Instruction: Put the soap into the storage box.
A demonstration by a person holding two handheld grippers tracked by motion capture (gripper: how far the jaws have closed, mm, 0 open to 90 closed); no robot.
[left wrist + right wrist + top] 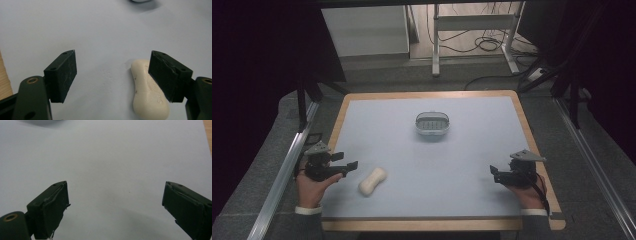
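A cream, peanut-shaped bar of soap (372,181) lies on the pale blue table top (462,150) at the front left. My left gripper (346,165) is held just left of it, jaws open. In the left gripper view the soap (147,95) lies low on the right, partly behind the right-hand jaw, with bare table between the jaws (112,75). A small grey oval soap dish (432,124) stands past the table's middle. My right gripper (493,172) is held at the front right, open over bare table (115,205).
The table has a wooden rim (432,94). Metal rails (287,170) run along both sides. Beyond the far edge stand a white table frame (472,30) and loose cables (482,45) on the floor.
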